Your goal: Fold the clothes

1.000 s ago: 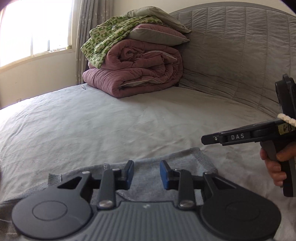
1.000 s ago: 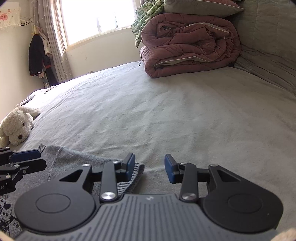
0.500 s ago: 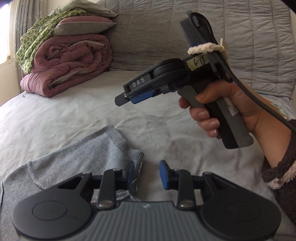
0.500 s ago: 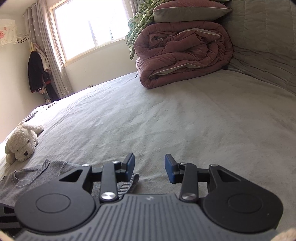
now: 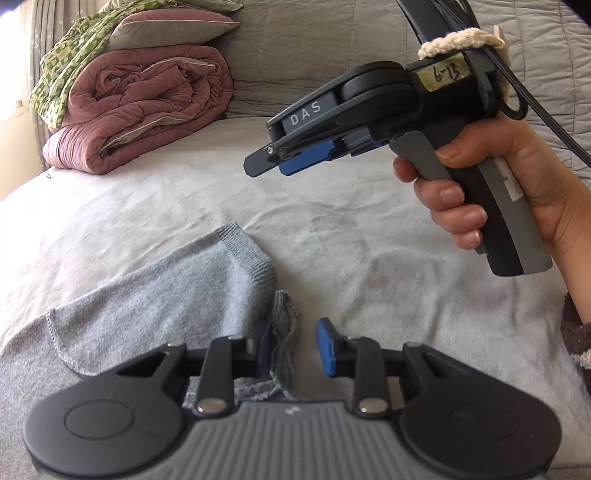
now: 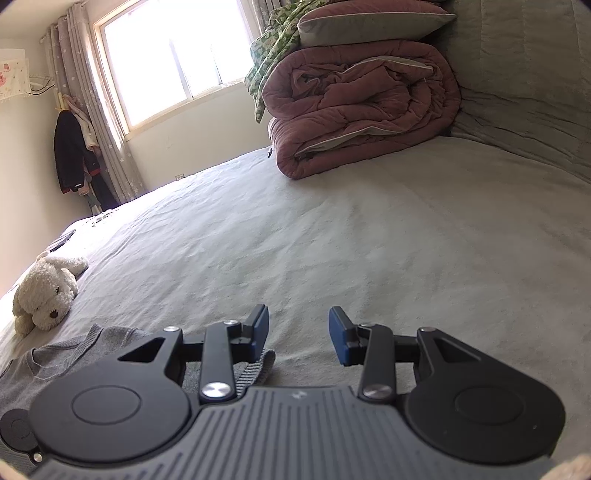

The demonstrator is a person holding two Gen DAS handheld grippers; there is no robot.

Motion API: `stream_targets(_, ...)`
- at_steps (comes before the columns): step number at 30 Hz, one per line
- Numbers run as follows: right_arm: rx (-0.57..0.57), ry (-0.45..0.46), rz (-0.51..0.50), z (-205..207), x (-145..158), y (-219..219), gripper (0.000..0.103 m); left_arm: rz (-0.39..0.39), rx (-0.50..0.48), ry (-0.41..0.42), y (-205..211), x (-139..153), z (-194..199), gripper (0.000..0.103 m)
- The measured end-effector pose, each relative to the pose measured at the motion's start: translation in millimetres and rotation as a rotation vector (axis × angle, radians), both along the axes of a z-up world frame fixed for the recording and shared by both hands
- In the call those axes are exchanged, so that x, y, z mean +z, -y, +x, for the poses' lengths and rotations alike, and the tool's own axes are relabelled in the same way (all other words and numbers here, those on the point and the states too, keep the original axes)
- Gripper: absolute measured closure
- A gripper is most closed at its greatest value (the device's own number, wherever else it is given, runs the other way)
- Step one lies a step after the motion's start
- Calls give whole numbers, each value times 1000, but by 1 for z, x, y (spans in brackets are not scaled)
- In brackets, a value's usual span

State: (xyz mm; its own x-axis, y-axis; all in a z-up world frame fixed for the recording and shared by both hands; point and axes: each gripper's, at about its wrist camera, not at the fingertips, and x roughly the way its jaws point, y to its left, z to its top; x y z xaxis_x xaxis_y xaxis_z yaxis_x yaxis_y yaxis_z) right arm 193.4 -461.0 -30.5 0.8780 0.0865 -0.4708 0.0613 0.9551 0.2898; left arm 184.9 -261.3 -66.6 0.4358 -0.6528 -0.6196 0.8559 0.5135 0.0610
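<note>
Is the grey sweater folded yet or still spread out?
Mostly spread: the sweater lies flat on the bed, only its ribbed corner bunched up.

We are losing the grey sweater (image 5: 155, 295) beneath the left gripper (image 5: 293, 347); the frame is cropping the sleeve (image 5: 576, 343).

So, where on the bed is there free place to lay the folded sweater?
The widest bare patch of the bed sheet runs from the grey sweater up to the folded maroon quilt. Another lies left of it, between the sweater and the white plush dog. The corner with the quilt and pillow is crowded.
</note>
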Motion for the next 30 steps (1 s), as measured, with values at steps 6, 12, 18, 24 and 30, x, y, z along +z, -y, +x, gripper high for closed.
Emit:
stream_targets(6, -7, 18, 11, -3, 4, 3, 62, -73, -19, -37, -2, 7, -1, 100)
stream_targets(12, 5, 4, 20, 0, 2, 4, 59, -81, -65, -125, 4, -1, 3, 99)
stream_targets(18, 128, -134, 99, 15, -19, -2, 56, -139, -23, -140, -5, -1, 8, 99)
stream_targets(24, 153, -160, 92, 25, -31, -19, 100, -224, 5, -113, -19, 7, 5, 99)
stream_targets(30, 123, -51, 50, 18, -15, -23, 100, -299, 3, -125, -29, 13, 6, 99)
